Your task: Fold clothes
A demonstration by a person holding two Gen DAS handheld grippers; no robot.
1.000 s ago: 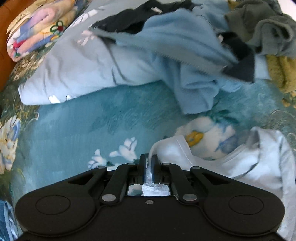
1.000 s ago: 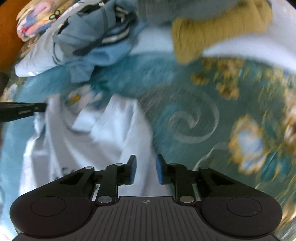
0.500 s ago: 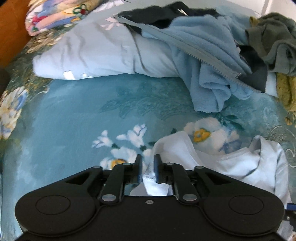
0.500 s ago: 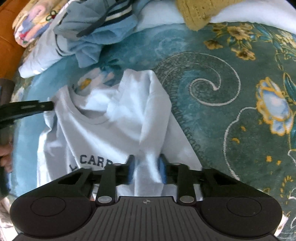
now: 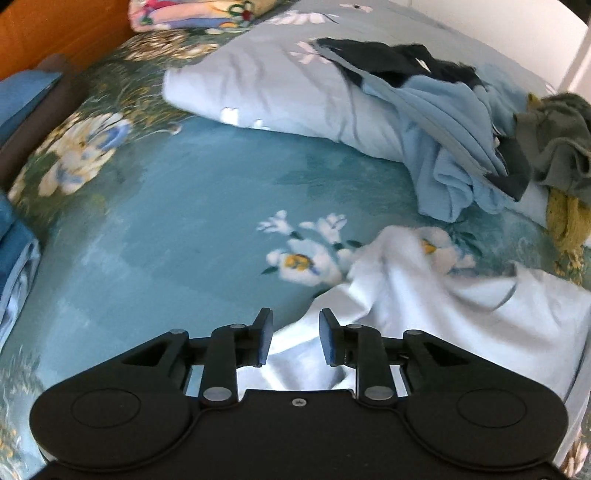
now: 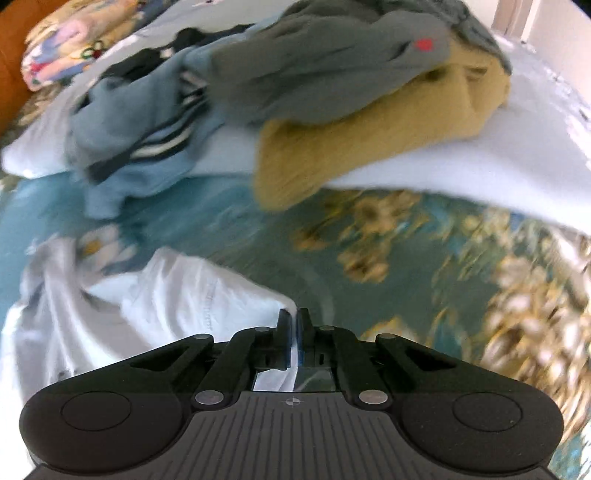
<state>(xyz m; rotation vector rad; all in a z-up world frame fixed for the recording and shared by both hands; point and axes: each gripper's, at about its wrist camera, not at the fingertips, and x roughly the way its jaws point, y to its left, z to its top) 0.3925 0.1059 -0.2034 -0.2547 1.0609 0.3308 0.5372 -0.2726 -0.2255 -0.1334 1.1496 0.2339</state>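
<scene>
A white T-shirt [image 5: 443, 306] lies crumpled on the teal floral bedspread [image 5: 184, 221]. My left gripper [image 5: 295, 338] is open, its jaws apart over the shirt's near edge, holding nothing. In the right wrist view the same shirt [image 6: 166, 295] spreads to the left, and my right gripper [image 6: 294, 332] is shut on its edge, with cloth pinched between the jaws.
A pile of unfolded clothes lies at the back: light blue garments [image 5: 443, 147], a grey-green one [image 6: 332, 66] and a mustard one [image 6: 369, 147], on a pale duvet [image 5: 277, 85]. A folded floral blanket [image 5: 192, 14] lies by the wooden headboard [image 5: 55, 29].
My left gripper, shut on the shirt's edge a second ago, has opened and let it go. My right gripper, open before, has shut on the shirt and is moving; the view is blurred.
</scene>
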